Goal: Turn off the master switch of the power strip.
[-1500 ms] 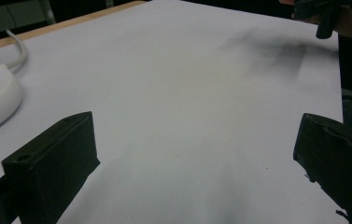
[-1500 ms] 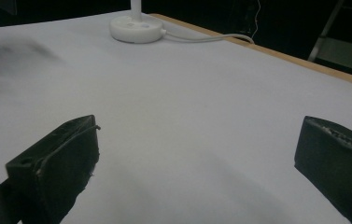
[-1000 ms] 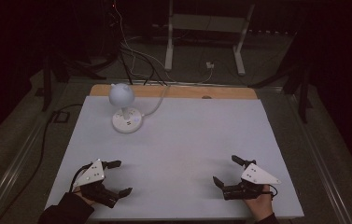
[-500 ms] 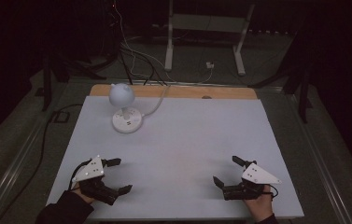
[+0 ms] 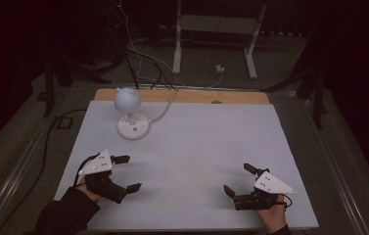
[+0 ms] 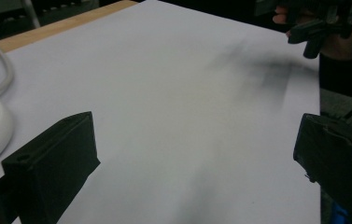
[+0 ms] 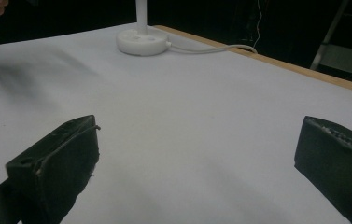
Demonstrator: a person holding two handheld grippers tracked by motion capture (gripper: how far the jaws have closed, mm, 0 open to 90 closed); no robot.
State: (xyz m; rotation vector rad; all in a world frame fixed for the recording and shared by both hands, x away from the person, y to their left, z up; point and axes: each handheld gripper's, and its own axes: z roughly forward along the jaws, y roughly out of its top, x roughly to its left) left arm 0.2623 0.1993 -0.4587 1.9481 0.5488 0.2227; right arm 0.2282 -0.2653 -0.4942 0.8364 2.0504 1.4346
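Observation:
My left gripper (image 5: 128, 173) rests low over the near left of the white table (image 5: 192, 147), its two black jaws spread wide with nothing between them. My right gripper (image 5: 238, 179) sits near the front right, also open and holding nothing. In the left gripper view the bare white sheet (image 6: 173, 107) lies between the jaws, and the other hand with its gripper (image 6: 320, 25) is at the top right. A white lamp (image 5: 129, 111) with a round head and a disc base stands at the back left; its base (image 7: 142, 43) is seen far ahead in the right gripper view.
A white cord (image 5: 165, 108) runs from the lamp base over the wooden back edge (image 5: 182, 96) of the table. Behind the table a metal stand (image 5: 214, 34) and loose cables (image 5: 138, 58) lie on the dark floor. A rail (image 5: 13, 171) runs along the left side.
My left gripper has shifted slightly toward the near left edge. The right gripper has barely moved. Both stay open.

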